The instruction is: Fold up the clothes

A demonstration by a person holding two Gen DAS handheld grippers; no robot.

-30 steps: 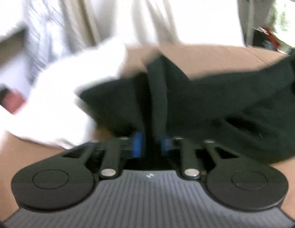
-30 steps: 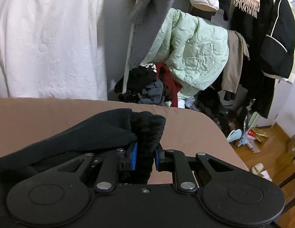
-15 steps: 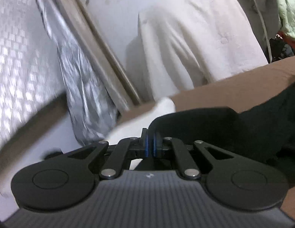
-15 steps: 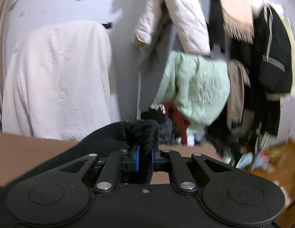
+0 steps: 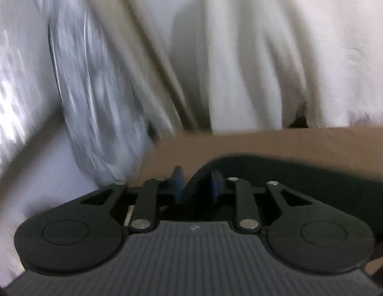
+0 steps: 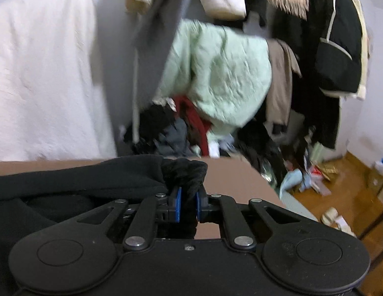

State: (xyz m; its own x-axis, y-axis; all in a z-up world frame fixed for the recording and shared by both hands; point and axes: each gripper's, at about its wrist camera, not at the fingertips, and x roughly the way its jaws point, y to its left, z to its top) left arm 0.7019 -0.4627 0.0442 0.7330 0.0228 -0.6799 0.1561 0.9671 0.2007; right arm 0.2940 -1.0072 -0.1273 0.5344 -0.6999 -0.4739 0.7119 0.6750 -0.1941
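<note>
While left blurs: right tool (image 6: 187, 203) pinching garment (image 6: 97, 180).

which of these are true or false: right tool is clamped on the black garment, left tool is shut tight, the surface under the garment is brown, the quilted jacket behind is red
1. The right tool is clamped on the black garment. True.
2. The left tool is shut tight. False: its blue pads stand apart, with the garment's edge between them.
3. The surface under the garment is brown. True.
4. The quilted jacket behind is red. False: it is pale green.
</note>
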